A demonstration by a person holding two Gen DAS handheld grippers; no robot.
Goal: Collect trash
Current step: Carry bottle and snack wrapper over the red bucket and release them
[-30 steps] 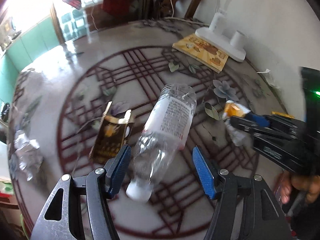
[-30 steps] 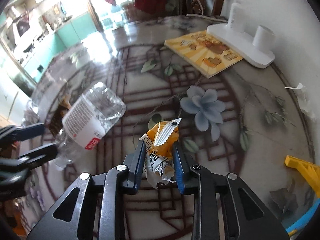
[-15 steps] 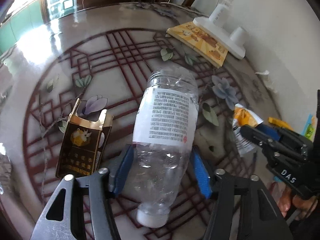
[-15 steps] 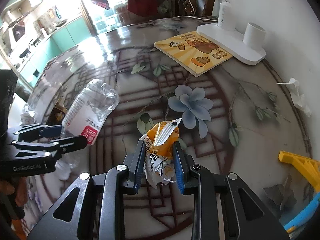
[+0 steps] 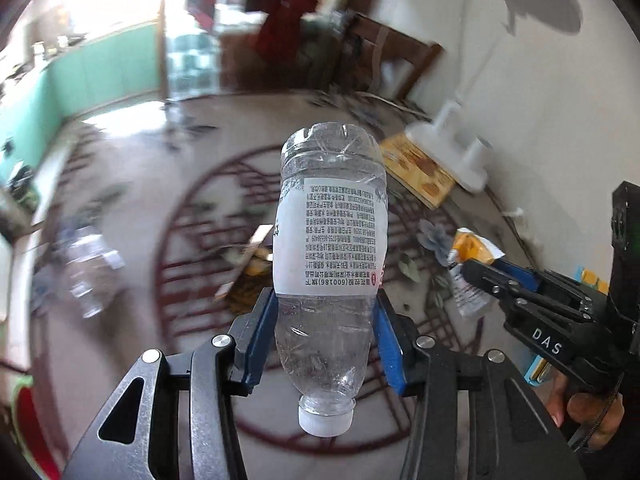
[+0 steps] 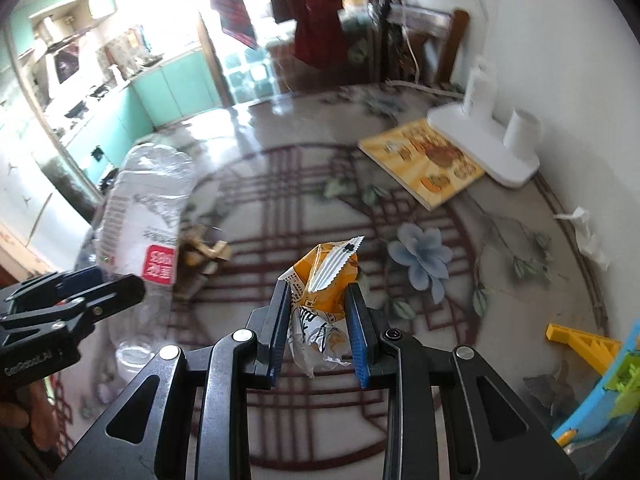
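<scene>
My left gripper (image 5: 326,334) is shut on a clear plastic bottle (image 5: 330,248) with a white label, held above the table with its white cap toward me. The bottle also shows at the left of the right wrist view (image 6: 138,216). My right gripper (image 6: 319,322) is shut on a crumpled orange and white snack wrapper (image 6: 322,304), lifted off the table. That wrapper shows in the left wrist view (image 5: 470,258), at the right. A brown and gold cigarette box (image 5: 250,276) lies on the table behind the bottle.
The round table (image 6: 280,184) has a dark red lattice pattern. A yellow picture book (image 6: 422,160) and a white lamp base (image 6: 484,148) sit at the back right. Crumpled white paper (image 6: 586,236) lies by the wall. Crumpled clear plastic (image 5: 86,268) lies left. Toys (image 6: 588,344) stand at the right.
My left gripper has closed on the bottle and lifted it off the table, tilting it upward. My right gripper has risen with the wrapper still held.
</scene>
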